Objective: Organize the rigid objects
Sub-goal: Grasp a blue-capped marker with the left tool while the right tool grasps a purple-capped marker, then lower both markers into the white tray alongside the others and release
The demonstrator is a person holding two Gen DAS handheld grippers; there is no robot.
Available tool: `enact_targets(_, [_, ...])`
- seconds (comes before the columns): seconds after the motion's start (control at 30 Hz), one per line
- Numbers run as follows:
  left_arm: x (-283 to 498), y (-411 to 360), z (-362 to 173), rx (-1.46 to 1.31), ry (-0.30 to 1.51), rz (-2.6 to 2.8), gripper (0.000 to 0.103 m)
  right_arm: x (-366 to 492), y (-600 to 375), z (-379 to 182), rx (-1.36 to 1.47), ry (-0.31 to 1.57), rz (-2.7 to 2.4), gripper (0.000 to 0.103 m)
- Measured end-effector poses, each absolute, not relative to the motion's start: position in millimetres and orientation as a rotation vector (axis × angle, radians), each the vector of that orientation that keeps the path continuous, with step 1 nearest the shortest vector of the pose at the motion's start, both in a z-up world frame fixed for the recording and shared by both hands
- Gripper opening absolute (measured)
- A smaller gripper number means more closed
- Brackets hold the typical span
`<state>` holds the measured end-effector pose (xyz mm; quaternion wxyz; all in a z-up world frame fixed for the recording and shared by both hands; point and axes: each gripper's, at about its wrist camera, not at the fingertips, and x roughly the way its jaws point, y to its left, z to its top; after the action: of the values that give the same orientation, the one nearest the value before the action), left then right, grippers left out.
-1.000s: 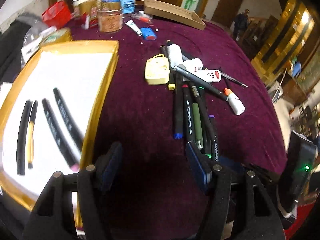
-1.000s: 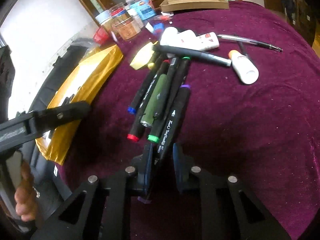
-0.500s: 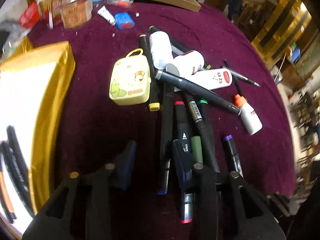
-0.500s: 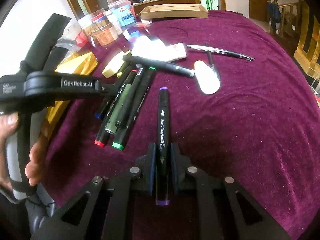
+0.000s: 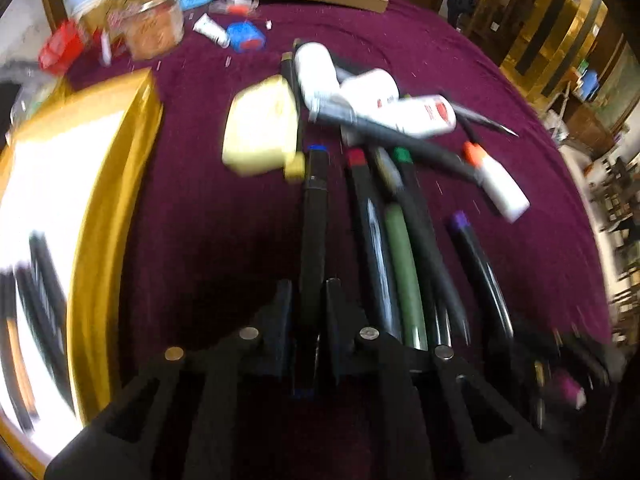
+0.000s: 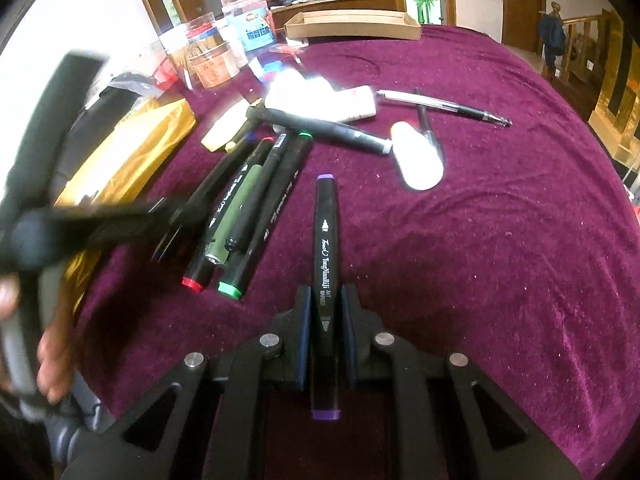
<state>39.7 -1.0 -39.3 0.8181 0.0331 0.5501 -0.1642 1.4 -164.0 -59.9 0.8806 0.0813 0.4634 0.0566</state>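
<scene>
Between the jaws of the right gripper (image 6: 325, 312) sits the purple-capped marker (image 6: 325, 240), pinched near its rear end with its barrel running forward along the fingers; the jaws are nearly closed on it, pads flat against its sides, and it seems lifted clear of the heap on the bench (image 6: 500, 240). Gripping near one end probably leaves most of the barrel free to be laid down beside others.

The left gripper (image 5: 308, 312) is closing its jaws on the blue-capped marker (image 5: 314, 216), which lies between the pads and looks already squeezed, though blur makes the contact hard to judge. That marker was the outermost of the row, so it is the easiest to take without disturbing the rest.

Beside it on the maroon cloth lie three more pens side by side: a red-capped marker (image 5: 366, 216), an olive green pen (image 5: 402, 264) and a green-capped marker (image 5: 416, 216). A dark grey pen (image 5: 400, 140) lies across their far ends. Beyond are three white tubes or bottles (image 5: 416, 114), a white glue bottle (image 5: 500, 188) with an orange tip, a pale yellow case (image 5: 260, 128), and two slim pens (image 6: 444, 106).

To the left stands the gold-rimmed tray (image 5: 116, 184), which already holds several dark pens, too blurred to count; this is likely where the markers belong. Jars (image 6: 224, 56) and a shallow cardboard box (image 6: 352, 26) stand at the far edge.
</scene>
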Motion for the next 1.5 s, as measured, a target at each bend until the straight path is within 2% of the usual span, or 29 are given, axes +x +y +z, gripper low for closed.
enact_targets(0.1, [18.0,15.2,-38.8,0.013,1.199,-0.359,0.013,0.7,-160.4,-60.4,0.143,0.951,0.119,0.014])
enact_targets(0.23, [29.1,17.6,-38.1,-0.045,1.196,-0.359,0.013,4.5,-156.7,-60.1,0.121,0.947,0.105,0.013])
enact_targets(0.43, [27.2,2.2,-38.7,0.083,1.115,-0.374,0.013,-4.5,-171.5,-59.8,0.239,0.912,0.139,0.013])
enact_targets(0.6, [10.8,28.0,-22.4,-0.071,1.094,-0.396,0.012,-16.8,-155.6,-32.0,0.256,0.818,0.243,0.013])
enact_targets(0.83, [-20.0,108.8,42.5,-0.271,0.969,-0.382,0.012,-6.5,-98.2,2.8,0.265,0.752,0.482,0.013])
enact_targets(1.0, [-20.4,185.6,58.9,-0.347,0.935,-0.253,0.012,26.4,-40.4,6.2,0.245,0.811,0.613,0.013])
enact_targets(1.23, [-0.2,263.4,33.0,-0.363,0.952,-0.076,0.012,75.9,29.8,-2.1,0.153,0.877,0.653,0.014])
enact_targets(1.5, [28.2,283.5,-9.8,-0.328,1.069,-0.015,0.012,128.6,72.0,-26.3,0.02,0.942,0.56,0.014])
